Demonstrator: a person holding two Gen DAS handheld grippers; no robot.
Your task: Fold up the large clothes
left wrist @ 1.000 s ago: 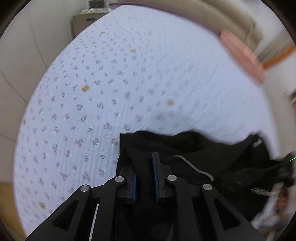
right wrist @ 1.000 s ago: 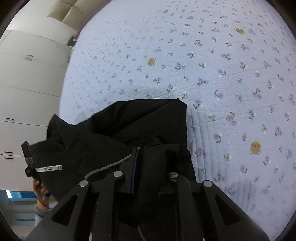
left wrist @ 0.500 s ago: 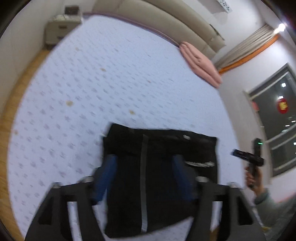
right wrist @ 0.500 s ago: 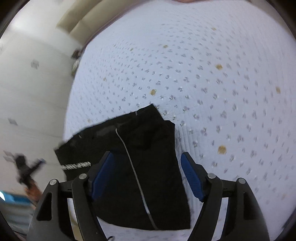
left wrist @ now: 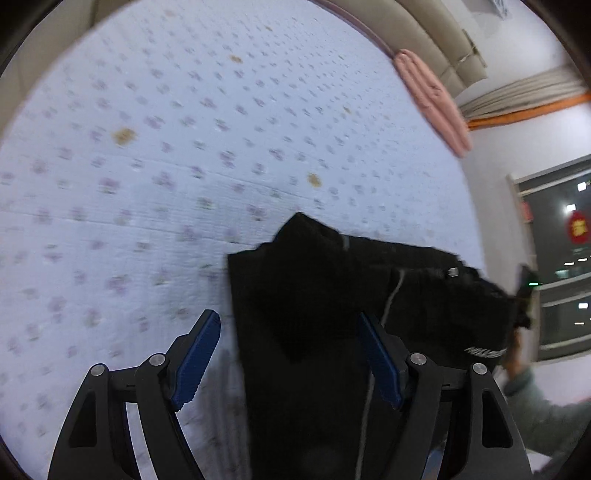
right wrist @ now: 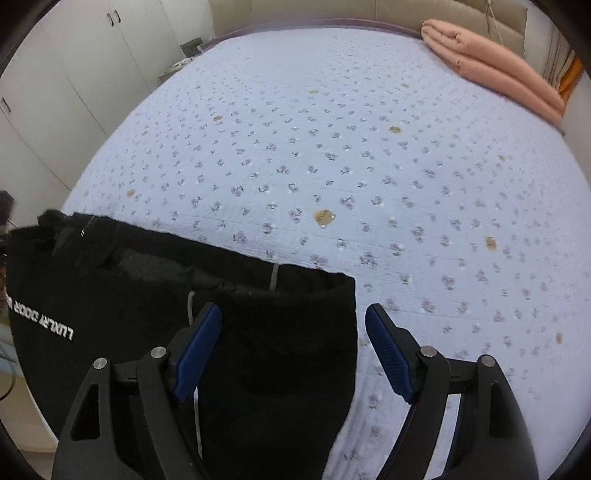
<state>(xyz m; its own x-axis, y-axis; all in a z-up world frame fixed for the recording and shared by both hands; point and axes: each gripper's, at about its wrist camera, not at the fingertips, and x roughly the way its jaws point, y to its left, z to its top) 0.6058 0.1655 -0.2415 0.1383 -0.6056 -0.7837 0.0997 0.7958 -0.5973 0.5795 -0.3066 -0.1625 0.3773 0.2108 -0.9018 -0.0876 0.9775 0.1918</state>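
Two grippers hung over the bed: left gripper jaws apart, right gripper jaws opening, neither gripping. Black garment lay lower left; pink blanket upper right.

I'm in a home bedroom: big bed with floral quilt, padded headboard (beige), white wardrobes, folded pink blanket.

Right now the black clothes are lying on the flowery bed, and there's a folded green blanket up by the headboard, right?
Almost. The black clothes do lie on the flowery bed, but the folded blanket by the headboard is pink, not green. The right wrist view shows it most clearly.
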